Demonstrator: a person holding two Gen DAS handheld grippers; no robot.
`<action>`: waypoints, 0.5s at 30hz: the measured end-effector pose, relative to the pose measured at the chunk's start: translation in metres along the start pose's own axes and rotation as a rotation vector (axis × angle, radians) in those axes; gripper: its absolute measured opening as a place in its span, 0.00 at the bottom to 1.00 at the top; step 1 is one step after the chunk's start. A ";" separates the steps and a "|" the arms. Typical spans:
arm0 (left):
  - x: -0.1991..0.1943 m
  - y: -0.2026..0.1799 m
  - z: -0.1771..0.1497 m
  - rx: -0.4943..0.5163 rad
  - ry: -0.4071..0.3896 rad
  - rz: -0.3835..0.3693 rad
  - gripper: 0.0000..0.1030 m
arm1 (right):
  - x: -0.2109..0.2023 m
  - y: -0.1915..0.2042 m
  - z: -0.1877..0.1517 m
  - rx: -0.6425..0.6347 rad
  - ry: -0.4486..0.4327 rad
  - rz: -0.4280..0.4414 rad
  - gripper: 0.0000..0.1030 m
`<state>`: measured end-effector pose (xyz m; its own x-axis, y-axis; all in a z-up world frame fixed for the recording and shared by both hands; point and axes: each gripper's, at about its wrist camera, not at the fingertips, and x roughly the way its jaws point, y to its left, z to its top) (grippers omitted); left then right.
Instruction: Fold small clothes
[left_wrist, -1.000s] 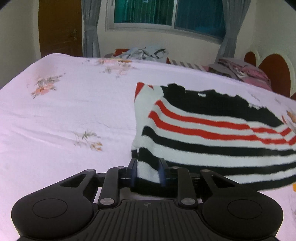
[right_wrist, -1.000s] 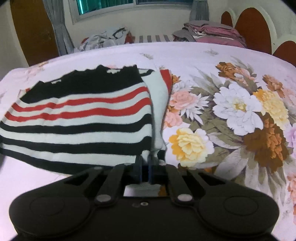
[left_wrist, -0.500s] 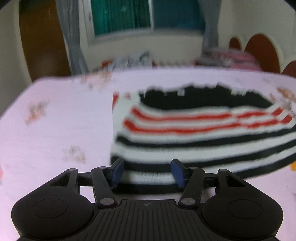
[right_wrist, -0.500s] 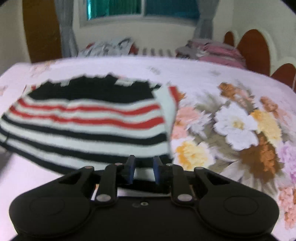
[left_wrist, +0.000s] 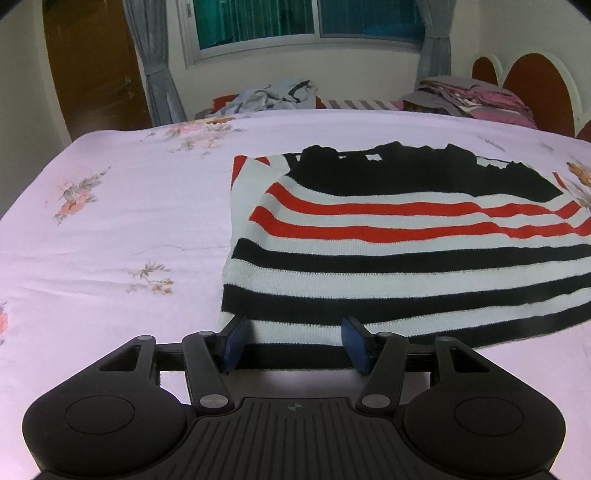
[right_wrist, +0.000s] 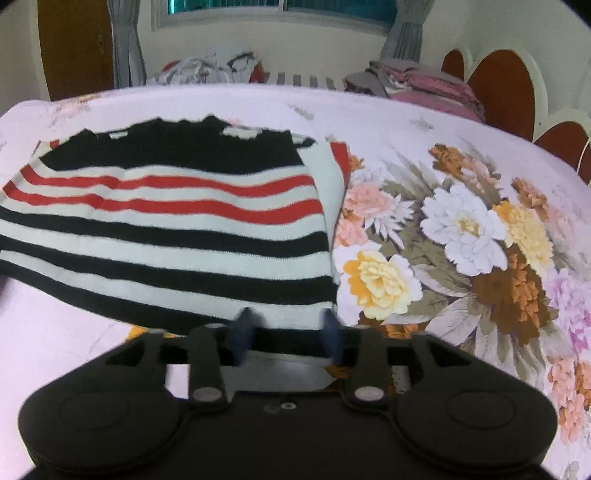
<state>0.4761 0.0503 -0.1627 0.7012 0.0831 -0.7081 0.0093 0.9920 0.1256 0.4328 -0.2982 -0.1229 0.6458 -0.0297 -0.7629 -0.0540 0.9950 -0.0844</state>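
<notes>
Both tongs, left gripper (left_wrist: 295, 341) and right gripper (right_wrist: 287, 332), sit with fingers spread apart at the near edge of a folded striped sweater (left_wrist: 399, 243) lying flat on the floral bedsheet (left_wrist: 110, 229).

Striped sweater (left_wrist: 406, 254): ribbed knit cloth, matt, in black, white and red bands, its texture fine but visible. Bedsheet (left_wrist: 110, 229): smooth woven cloth, pale lilac with printed flowers (large blooms in the right wrist view), lightly creased. Left gripper (left_wrist: 295, 341): matt black plastic body with a ridged top plate and small metal pivot pins; blue pads (left_wrist: 236, 339) look rubbery. Right gripper (right_wrist: 286, 332): same matt black plastic. Door (left_wrist: 96, 66): brown wood, slightly glossy. Curtains (left_wrist: 155, 62): grey cloth.
</notes>
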 end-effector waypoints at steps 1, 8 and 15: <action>-0.003 0.001 0.000 -0.007 -0.001 0.004 0.56 | -0.004 -0.001 -0.001 0.007 -0.011 0.018 0.38; -0.033 0.015 -0.016 -0.134 -0.027 -0.028 0.72 | -0.026 -0.004 0.001 0.049 -0.077 0.071 0.15; -0.011 0.050 -0.040 -0.589 0.035 -0.248 0.62 | -0.028 0.009 0.011 0.073 -0.108 0.171 0.06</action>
<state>0.4406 0.1027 -0.1761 0.7047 -0.1622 -0.6908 -0.2321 0.8673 -0.4404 0.4230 -0.2874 -0.0950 0.7101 0.1465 -0.6887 -0.1172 0.9891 0.0896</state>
